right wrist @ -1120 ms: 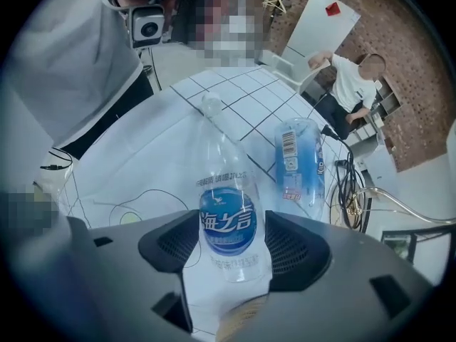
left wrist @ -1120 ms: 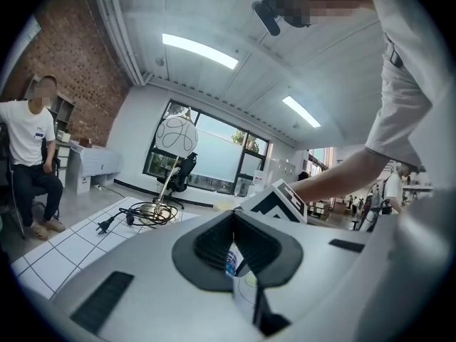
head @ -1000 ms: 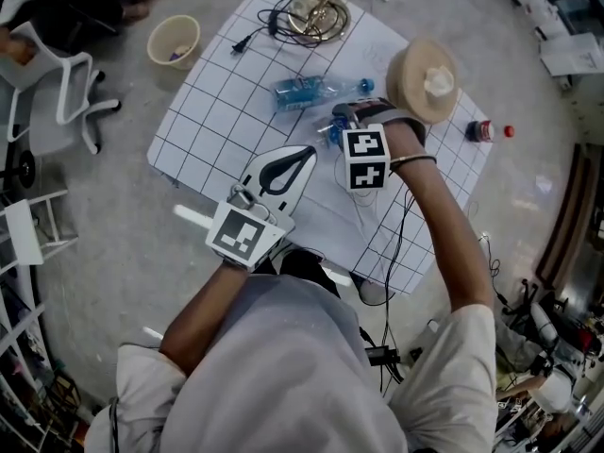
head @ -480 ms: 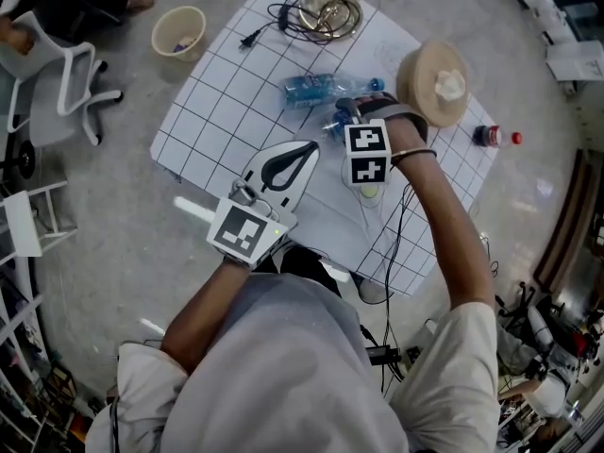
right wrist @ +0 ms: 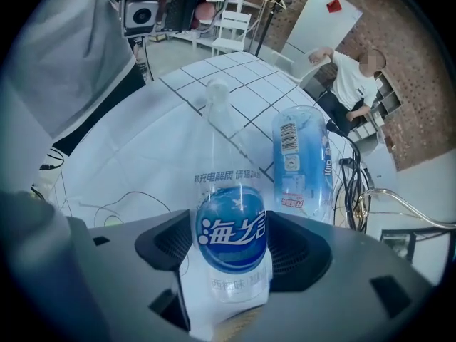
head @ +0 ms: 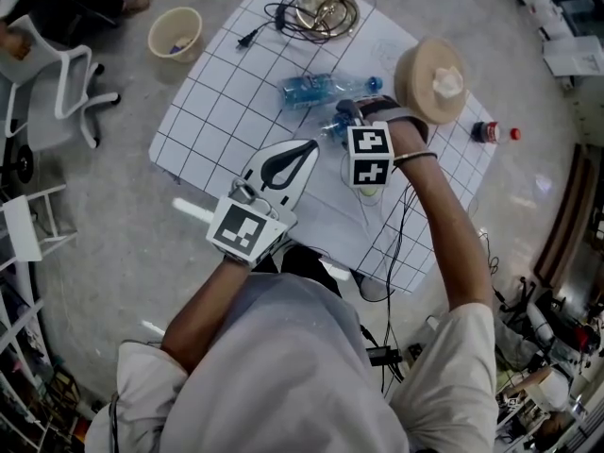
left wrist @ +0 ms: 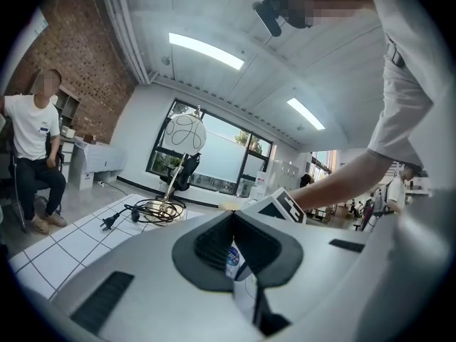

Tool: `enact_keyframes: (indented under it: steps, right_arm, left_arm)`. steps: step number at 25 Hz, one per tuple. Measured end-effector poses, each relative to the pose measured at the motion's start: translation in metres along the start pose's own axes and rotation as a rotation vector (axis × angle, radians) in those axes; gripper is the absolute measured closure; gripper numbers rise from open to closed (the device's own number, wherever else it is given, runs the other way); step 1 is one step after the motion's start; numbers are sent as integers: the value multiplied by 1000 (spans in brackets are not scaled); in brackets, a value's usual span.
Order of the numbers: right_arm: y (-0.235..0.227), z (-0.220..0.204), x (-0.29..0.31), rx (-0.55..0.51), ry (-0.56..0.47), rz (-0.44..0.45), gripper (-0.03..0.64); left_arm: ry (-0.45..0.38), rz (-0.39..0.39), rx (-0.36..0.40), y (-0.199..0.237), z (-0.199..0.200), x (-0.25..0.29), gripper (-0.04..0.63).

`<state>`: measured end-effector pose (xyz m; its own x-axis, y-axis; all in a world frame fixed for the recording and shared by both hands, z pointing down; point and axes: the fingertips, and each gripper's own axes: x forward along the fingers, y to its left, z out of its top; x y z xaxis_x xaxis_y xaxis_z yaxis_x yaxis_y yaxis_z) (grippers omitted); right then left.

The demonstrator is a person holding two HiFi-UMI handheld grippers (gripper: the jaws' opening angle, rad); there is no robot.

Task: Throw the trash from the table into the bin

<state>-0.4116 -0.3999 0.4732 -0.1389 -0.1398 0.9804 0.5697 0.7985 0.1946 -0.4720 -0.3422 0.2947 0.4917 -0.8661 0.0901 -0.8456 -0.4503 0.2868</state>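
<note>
A clear plastic bottle with a blue label (right wrist: pixel 231 237) lies on the gridded white table sheet (head: pixel 217 111). My right gripper (right wrist: pixel 231 255) points steeply down over it. Its jaws have just been opening and now straddle the bottle without pressing on it. From the head view this bottle (head: pixel 332 128) shows just beyond the right gripper (head: pixel 351 125). A second crushed bottle (head: pixel 307 90) lies a little farther on, and it also appears as the bottle (right wrist: pixel 303 159) past the jaws. My left gripper (head: pixel 310 149) hovers level near the table's front, tips together, holding nothing. The beige bin (head: pixel 176 34) stands on the floor at far left.
A coiled cable with a metal stand (head: pixel 321 12) lies at the table's far end. A round tan object (head: pixel 429 78) sits at the right edge. A red-capped bottle (head: pixel 483 131) lies on the floor to the right. A white chair (head: pixel 66 92) and a seated person (left wrist: pixel 32 155) are at left.
Both grippers have stayed nearly in place over the table. The right gripper remains above the blue-labelled bottle.
</note>
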Motion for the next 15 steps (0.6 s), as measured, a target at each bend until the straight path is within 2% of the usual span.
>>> enact_keyframes:
  steps: [10,15]
  right_arm:
    - [24,-5,-6,66,17,12,308]
    - [34,-7,-13,136,7,6,308]
  left_arm:
    - [4,-18,7,-5,-2,-6,588]
    - [1,-45,12,-12,0,-5,588]
